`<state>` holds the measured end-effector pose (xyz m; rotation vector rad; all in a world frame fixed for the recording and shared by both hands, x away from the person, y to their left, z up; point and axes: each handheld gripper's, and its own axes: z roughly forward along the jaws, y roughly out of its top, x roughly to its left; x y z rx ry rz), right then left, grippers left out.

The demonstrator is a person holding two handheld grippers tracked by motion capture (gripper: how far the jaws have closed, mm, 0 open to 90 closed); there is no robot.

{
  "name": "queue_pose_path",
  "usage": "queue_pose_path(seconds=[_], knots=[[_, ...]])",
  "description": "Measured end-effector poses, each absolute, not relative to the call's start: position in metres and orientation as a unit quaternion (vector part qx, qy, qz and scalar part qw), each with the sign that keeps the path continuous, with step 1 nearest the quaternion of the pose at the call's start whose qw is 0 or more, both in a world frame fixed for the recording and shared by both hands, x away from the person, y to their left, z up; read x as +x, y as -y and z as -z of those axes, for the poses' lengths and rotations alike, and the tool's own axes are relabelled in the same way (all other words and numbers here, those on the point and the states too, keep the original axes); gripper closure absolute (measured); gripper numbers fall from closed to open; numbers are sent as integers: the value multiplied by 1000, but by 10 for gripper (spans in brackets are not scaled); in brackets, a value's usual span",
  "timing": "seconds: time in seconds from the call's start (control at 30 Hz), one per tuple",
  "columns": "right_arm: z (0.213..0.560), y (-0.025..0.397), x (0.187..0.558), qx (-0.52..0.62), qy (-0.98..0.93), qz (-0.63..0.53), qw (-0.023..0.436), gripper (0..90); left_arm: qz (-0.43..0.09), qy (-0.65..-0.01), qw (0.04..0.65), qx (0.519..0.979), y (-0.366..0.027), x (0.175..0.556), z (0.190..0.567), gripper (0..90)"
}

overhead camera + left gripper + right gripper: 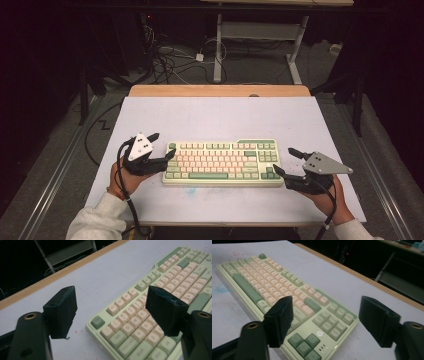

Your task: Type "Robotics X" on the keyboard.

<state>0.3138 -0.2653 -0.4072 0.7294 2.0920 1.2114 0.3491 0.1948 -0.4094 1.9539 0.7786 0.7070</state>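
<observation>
jaws of both grippers spread wide, flanking a pale green keyboard [223, 162] with pink and sage keys

Pale-green keyboard [223, 163] (pink and green keys)

Each hand holds a black gripper. The left gripper [161, 147], just left of the keyboard [223, 162], carries a pale grey three-cornered plate dotted with small dark screw holes; the right gripper [285, 161], just right of the keyboard, bears a darker grey one. A black cable trails from each. Seen close, the jaws are blocky, matte black pads on rounded arms with brass-ringed holes. Both sleeves are light grey, and the left wrist wears an orange band.
</observation>
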Motion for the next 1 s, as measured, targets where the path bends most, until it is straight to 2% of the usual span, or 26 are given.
queue_pose_path(seconds=[0.07, 0.2, 0.23, 0.3, 0.33, 0.37, 0.47, 0.63, 0.8, 1.0], knots=[[407, 260, 320, 275, -796, -447, 300, 403, -274, -313, 446, 792, -188, 353, 409, 243], [403, 253, 330, 272, -804, -440, 293, 568, -281, -307, 448, 791, -179, 357, 407, 254], [403, 248, 333, 266, -807, -441, 289, 680, -275, -309, 448, 792, -177, 357, 407, 278], [404, 245, 335, 263, -813, -435, 285, 710, -268, -307, 452, 793, -176, 357, 408, 281], [406, 238, 338, 257, -821, -426, 281, 792, -273, -304, 452, 793, -175, 357, 408, 283], [406, 238, 338, 257, -821, -426, 281, 792, -265, -304, 450, 797, -173, 356, 409, 283], [414, 226, 344, 251, -838, -410, 260, 900, -266, -291, 448, 802, -169, 354, 411, 326], [421, 217, 346, 246, -849, -399, 245, 900, -245, -288, 444, 812, -166, 353, 416, 339], [432, 207, 347, 236, -864, -380, 231, 900, -251, -288, 441, 812, -164, 354, 419, 335], [442, 201, 349, 236, -874, -364, 219, 900, -245, -287, 441, 814, -160, 353, 425, 269]])
